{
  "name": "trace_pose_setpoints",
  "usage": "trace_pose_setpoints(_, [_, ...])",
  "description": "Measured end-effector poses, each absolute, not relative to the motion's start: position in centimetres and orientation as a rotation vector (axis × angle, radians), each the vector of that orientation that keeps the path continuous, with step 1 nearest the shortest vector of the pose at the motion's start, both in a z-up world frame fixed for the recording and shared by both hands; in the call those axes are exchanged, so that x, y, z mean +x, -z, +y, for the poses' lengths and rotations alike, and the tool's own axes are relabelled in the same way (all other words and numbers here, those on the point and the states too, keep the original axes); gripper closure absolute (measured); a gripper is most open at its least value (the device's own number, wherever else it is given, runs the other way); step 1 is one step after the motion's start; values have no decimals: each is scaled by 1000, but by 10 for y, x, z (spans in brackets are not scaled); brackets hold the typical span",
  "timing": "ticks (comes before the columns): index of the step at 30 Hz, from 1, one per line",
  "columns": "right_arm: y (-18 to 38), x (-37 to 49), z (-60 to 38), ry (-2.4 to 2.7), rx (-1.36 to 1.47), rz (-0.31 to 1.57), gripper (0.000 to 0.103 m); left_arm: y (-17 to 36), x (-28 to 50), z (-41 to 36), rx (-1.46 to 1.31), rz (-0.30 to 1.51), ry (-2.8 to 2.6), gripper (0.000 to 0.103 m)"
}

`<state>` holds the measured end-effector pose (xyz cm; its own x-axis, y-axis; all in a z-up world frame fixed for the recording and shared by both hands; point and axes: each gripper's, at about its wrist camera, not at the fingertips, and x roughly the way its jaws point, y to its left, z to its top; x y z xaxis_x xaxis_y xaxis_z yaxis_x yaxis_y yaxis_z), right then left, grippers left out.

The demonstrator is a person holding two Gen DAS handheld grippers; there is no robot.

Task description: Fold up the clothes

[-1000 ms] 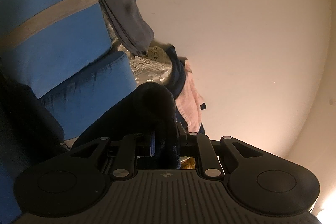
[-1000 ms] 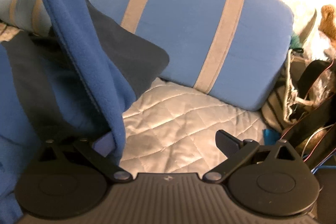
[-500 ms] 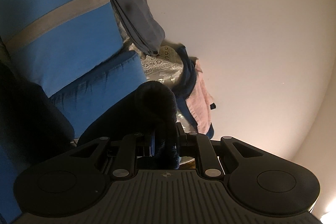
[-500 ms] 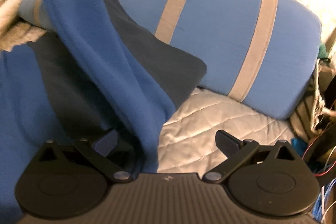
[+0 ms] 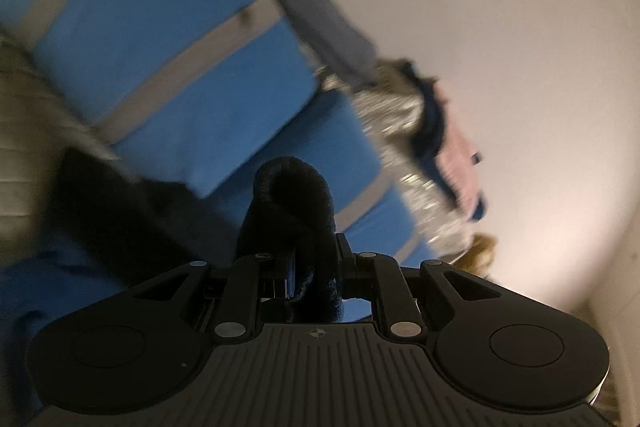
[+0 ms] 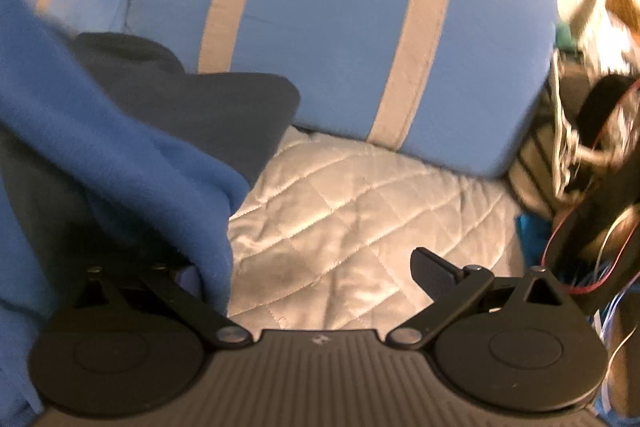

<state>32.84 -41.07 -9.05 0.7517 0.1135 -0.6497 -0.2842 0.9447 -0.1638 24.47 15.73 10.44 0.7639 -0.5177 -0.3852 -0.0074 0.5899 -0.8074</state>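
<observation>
Left wrist view: we see the left gripper (image 5: 314, 267) clamped narrowly on a dark fold of the fleece (image 5: 292, 195), bunched at twelve o'clock. Our right gripper (image 6: 308, 267) stands wide, fleece draped over its nine o'clock finger, above the quilt (image 6: 360, 195).

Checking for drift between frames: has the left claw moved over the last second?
Yes. The left claw, shut on dark fabric, has swung down: the striped pillow now fills more of its view, with less wall.

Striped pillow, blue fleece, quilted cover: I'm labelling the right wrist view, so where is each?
Striped pillow (image 6: 320, 39): right wrist view, blue panel between stripes.
Blue fleece (image 6: 120, 155): right wrist view, draped fold.
Quilted cover (image 6: 360, 211): right wrist view, bare quilting.
</observation>
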Motion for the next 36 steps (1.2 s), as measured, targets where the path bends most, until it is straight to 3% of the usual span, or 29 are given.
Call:
trace_pose_setpoints(16, [102,345,-442,-227,-15,805,0,57,205,197,-725,970,202,85])
trace_pose_setpoints(24, [103,342,-435,-227,-56,811,0,100,201,183,-557,1013,147,84])
trace_pose_setpoints(31, [91,325,-435,-287,-108,819,0,109,191,191,-626,964,144,82])
trace_pose_setpoints(36, [68,301,-455,-451,101,816,0,115,191,197,-684,962,142,82])
